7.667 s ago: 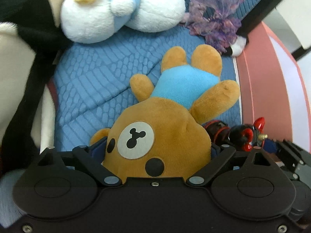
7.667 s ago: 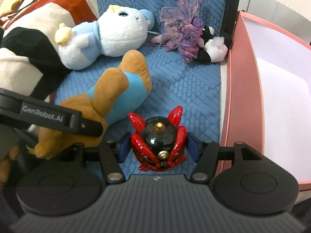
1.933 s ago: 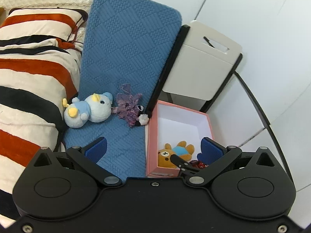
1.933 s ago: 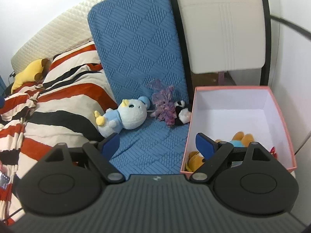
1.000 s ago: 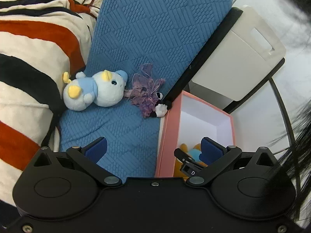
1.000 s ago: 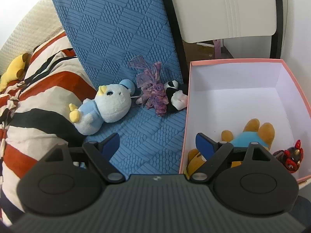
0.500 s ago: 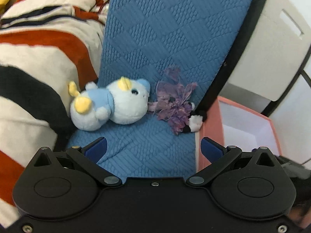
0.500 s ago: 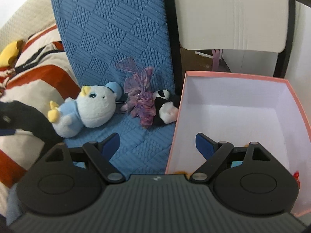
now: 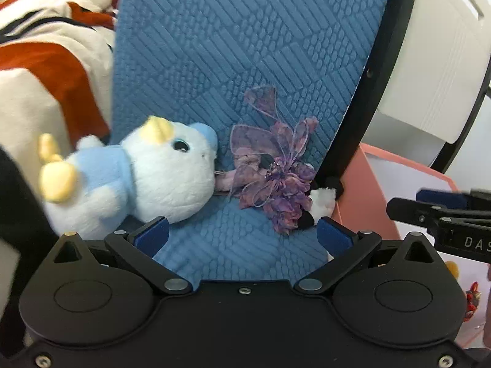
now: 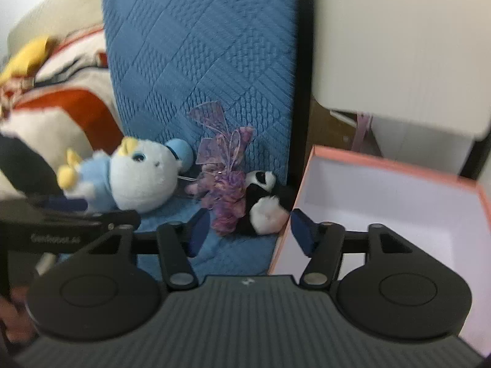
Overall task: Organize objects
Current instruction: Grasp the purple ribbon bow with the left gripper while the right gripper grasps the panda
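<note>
Mid-approach for the next pickup, with left gripper (image 9: 242, 234) spread and empty before blue-and-white plush (image 9: 132, 181), right gripper (image 10: 250, 230) freshly narrowed yet pinching nothing near panda plush (image 10: 264, 202) beside pink box (image 10: 383, 162); next, easing forward to straddle each toy and closing.

Left gripper (image 9: 242, 233) jaws wide; right gripper (image 10: 250, 230) jaws narrowing, empty.

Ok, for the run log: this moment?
left tool open, empty | right tool just closing, nothing gripped | panda plush, purple bow, blue-white plush on blue mat

White letters "DAS" stand on the right hand-held gripper (image 9: 442, 211).
</note>
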### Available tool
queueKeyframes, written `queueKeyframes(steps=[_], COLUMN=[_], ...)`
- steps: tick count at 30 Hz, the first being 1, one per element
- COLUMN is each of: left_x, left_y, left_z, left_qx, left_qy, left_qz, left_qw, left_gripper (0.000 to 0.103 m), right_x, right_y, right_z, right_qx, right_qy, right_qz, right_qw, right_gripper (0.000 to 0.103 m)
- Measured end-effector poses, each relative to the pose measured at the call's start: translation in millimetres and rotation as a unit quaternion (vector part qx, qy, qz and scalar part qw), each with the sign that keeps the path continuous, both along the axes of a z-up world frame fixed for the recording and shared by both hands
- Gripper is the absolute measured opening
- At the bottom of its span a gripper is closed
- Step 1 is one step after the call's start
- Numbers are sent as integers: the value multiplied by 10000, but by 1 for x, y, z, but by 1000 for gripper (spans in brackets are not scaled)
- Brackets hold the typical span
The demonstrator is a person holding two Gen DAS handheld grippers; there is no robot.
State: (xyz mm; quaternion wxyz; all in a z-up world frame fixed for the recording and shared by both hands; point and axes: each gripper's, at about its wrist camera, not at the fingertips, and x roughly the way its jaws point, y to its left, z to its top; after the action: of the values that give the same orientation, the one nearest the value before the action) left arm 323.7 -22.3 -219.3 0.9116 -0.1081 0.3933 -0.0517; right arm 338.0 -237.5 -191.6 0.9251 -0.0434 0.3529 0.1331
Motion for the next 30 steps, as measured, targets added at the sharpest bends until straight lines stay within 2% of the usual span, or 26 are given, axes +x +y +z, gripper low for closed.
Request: queueKeyframes(steps=[4, 6, 9, 13, 15, 18, 20, 21, 25, 30], left_x=[19, 27, 42, 54, 62, 70, 75, 76, 83, 97], left_y=[-1, -4, -9, -19, -26, -38, -41, -41, -42, -41], left_z=[-19, -29, -44, -54, -57, -65, -69, -71, -75, -86], left_qx=[-249, -327, -433, -430, -416, -305, -540, -622, -533, -535], left_qy=[113, 116, 344, 389, 365, 229, 349, 334, 235, 299], left_qz=[-201, -339, -574, -643, -755, -890, -1062, -1134, -1109, -1104], left_qw=[9994, 9988, 9968, 9962, 9956, 9953, 9923, 9910, 9921, 9920], left_gripper=[101, 98, 92, 86, 83, 73, 68, 68, 67, 56], right_x=[21, 30, 46, 63, 71, 79, 81, 83, 95, 110], right_y=[9, 16, 28, 43, 49, 61, 69, 71, 77, 78], right_z=[-1, -5, -14, -25, -28, -33, -36, -38, -49, -53], right_qx=[-288, -481, -824, -1162, -1241, -1554, -1735, -1761, -1812, -1816], right_qy=[91, 159, 343, 657, 801, 829, 804, 842, 1137, 1369], right_qz=[315, 507, 749, 1010, 1009, 1118, 1162, 1168, 1075, 925], right_qw=[9990, 9974, 9932, 9859, 9839, 9780, 9746, 9738, 9709, 9694], right_gripper=[48, 48, 48, 48, 48, 48, 48, 48, 42, 36])
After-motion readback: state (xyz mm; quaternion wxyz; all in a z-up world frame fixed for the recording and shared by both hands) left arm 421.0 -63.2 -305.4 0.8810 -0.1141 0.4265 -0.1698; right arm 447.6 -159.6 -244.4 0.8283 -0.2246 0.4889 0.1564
